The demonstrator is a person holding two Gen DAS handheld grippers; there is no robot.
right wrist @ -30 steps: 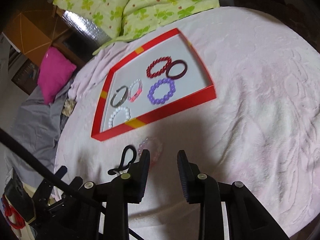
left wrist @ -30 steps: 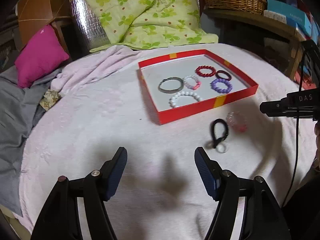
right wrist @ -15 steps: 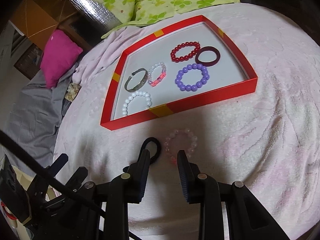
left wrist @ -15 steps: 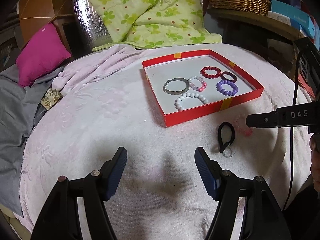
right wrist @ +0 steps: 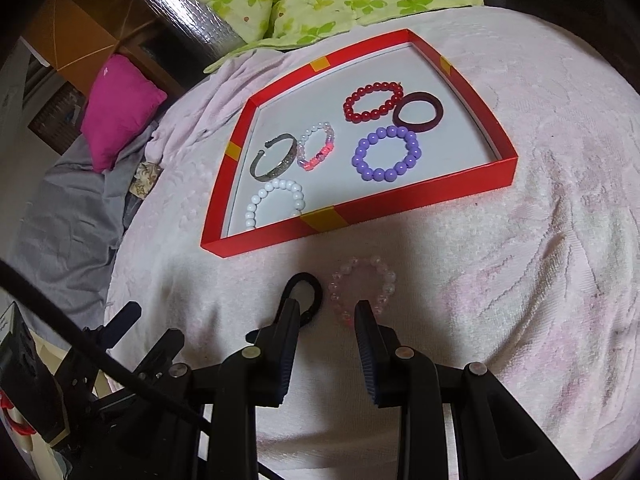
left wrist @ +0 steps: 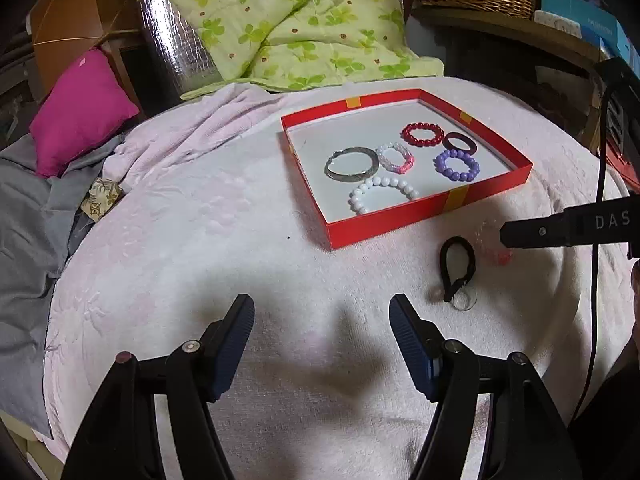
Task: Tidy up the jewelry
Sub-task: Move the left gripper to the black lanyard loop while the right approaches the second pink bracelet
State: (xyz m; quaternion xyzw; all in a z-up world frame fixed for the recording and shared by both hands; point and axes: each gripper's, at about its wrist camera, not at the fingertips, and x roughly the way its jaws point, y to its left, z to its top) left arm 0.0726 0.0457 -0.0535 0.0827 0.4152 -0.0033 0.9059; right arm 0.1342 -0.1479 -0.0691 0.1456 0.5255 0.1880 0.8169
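Two hand-held grippers, left (left wrist: 322,320) wide open, right (right wrist: 327,312) half-open, both empty, black hair tie (right wrist: 306,292) lengthwise toward tray (right wrist: 420,204).

Red tray (right wrist: 420,200) — yellow tape patches; purple bracelet (right wrist: 386,154); quilt (left wrist: 288,20) — green clover print; magenta cushion (left wrist: 80,112).

a bed covered by a pale pink blanket (left wrist: 208,240) carries everything. on the blanket sits a shallow red tray (right wrist: 360,216), and just in front of its near wall lie a black hair tie (right wrist: 306,285) and a clear pink bead bracelet (right wrist: 364,284), side by side and close, perhaps just touching. a small clear ring (left wrist: 464,300) lies at the hair tie's near end. at the bed's far edge rest a green flowered quilt (left wrist: 288,24), a magenta cushion (left wrist: 80,108) and a grey sheet (left wrist: 24,216).
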